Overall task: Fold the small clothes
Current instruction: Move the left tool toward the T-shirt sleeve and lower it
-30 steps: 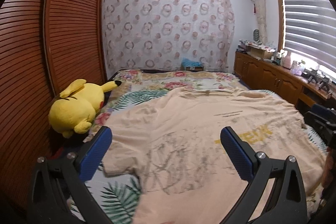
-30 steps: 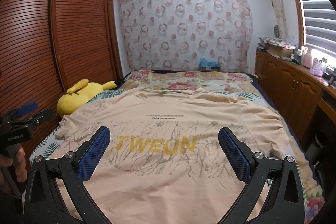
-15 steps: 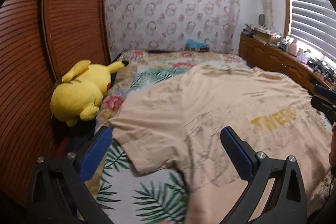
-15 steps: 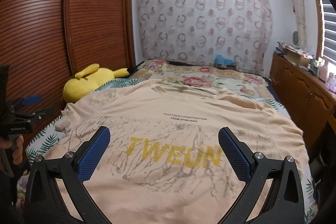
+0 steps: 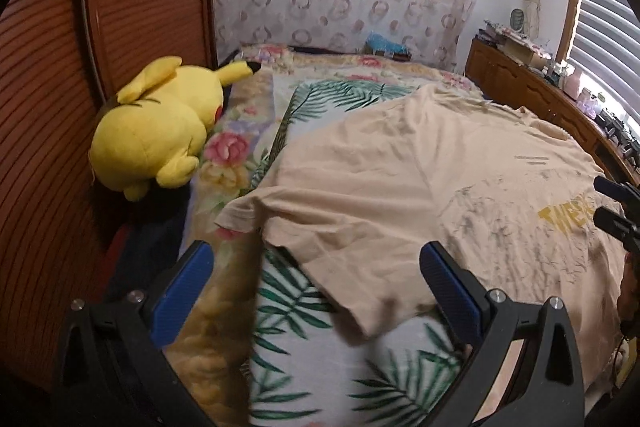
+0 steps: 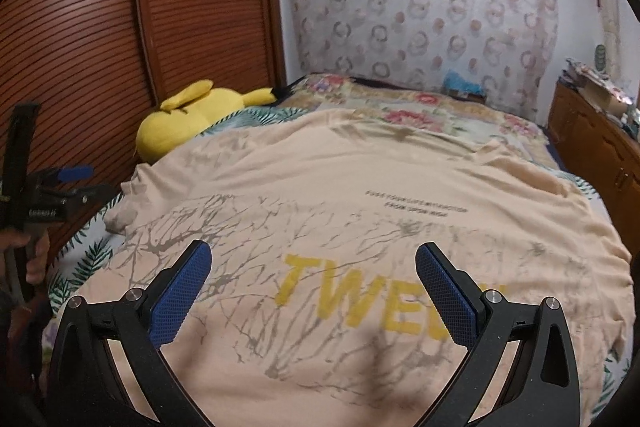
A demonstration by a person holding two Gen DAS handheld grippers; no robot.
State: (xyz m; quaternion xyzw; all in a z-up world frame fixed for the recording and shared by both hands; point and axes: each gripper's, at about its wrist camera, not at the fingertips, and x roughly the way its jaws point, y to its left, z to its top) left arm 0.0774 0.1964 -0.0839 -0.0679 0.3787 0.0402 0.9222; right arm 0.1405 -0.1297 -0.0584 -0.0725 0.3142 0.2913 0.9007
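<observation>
Both tools gape above T-shirt [image 6: 360, 187] on bed [image 5: 320, 347].

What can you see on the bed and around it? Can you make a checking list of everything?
Surface: bed with a leaf and flower cover.
Job's things: peach T-shirt spread flat, print up, not folded yet; its sleeve lies by the left gripper.
Clutter: yellow plush toy at the bed's edge, beside the wooden wardrobe doors.
Grippers: left gripper open, empty, over the sleeve; right gripper open, empty, over the yellow letters.
Cables: nothing seen.
Surroundings: patterned curtain, wooden cabinet with odds and ends on top, window blinds.
</observation>
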